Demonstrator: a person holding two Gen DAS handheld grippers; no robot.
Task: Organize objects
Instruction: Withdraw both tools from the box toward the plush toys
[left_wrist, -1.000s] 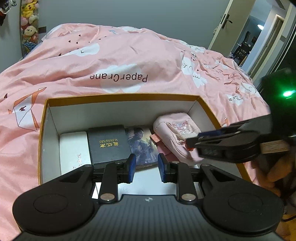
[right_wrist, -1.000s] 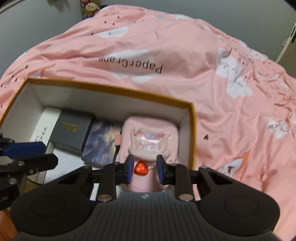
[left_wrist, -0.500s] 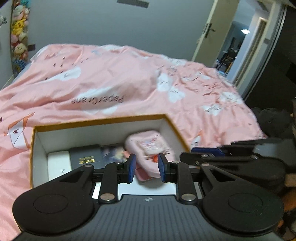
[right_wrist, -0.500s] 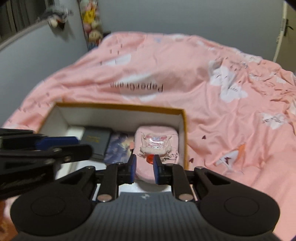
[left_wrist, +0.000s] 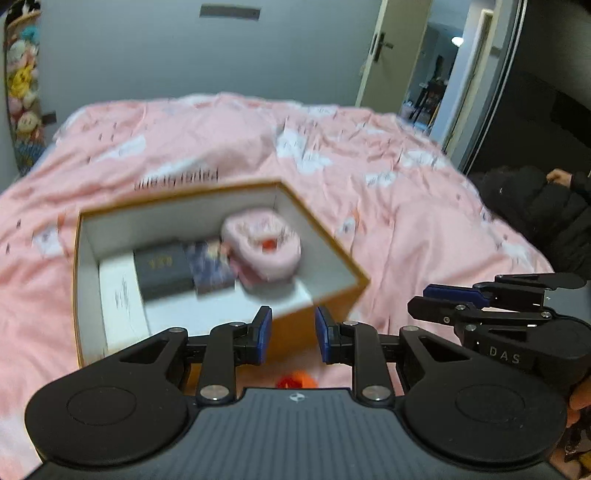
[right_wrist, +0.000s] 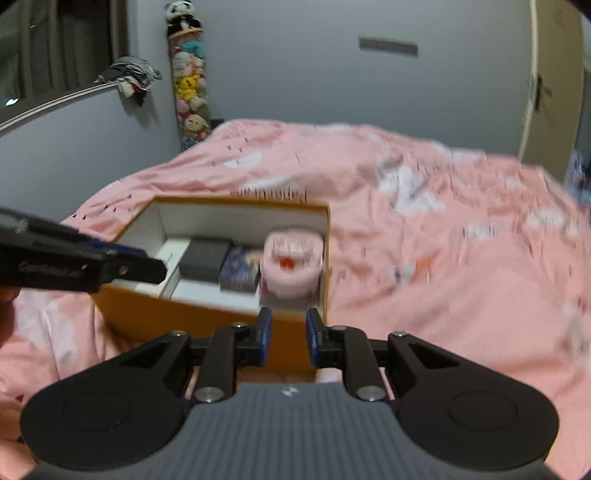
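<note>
An open box with an orange rim (left_wrist: 184, 195) (right_wrist: 240, 201) sits on the pink bed. Inside lie a white box (left_wrist: 118, 295), a black box (left_wrist: 162, 269) (right_wrist: 205, 258), a picture card (left_wrist: 212, 266) and a pink pouch (left_wrist: 266, 262) (right_wrist: 291, 280). A small red thing (left_wrist: 269, 244) (right_wrist: 286, 261) rests on the pouch. My left gripper (left_wrist: 291, 321) (right_wrist: 147, 260) hovers at the box's near wall, open a little and empty. My right gripper (right_wrist: 289, 321) (left_wrist: 419, 301) hangs before the near right corner, also slightly open and empty.
An orange-red thing (left_wrist: 295, 380) lies on the quilt just under my left gripper. A dark padded jacket (left_wrist: 535, 214) is at the bed's right edge. Soft toys (right_wrist: 188, 92) hang on the far wall. A door (left_wrist: 384, 55) stands open at the back right.
Both grippers have drawn back and up from inside the box to its near side. The red thing that was between my right fingers now lies on the pink pouch.
</note>
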